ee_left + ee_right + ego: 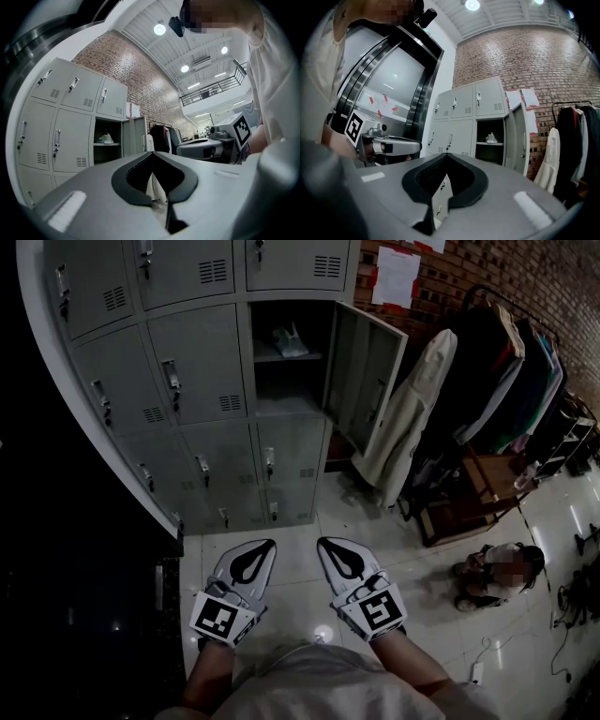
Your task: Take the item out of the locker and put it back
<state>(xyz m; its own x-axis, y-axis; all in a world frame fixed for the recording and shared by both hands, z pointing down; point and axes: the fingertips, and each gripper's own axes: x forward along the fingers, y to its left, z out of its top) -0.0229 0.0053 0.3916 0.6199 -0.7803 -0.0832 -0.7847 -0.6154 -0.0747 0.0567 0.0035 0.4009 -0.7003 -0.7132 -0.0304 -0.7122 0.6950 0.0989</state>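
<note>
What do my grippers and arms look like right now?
The left gripper and right gripper match: pale grey tapering jaws lined with black pads around a teardrop-shaped gap. Each carries a cube with black-and-white square markers. No cables show. The person wears a pale top, with no sleeves over the forearms.

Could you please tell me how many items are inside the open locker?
1: a pale crumpled item on the shelf of the open locker. The space below looks bare, though its dark corners could hide something.
</note>
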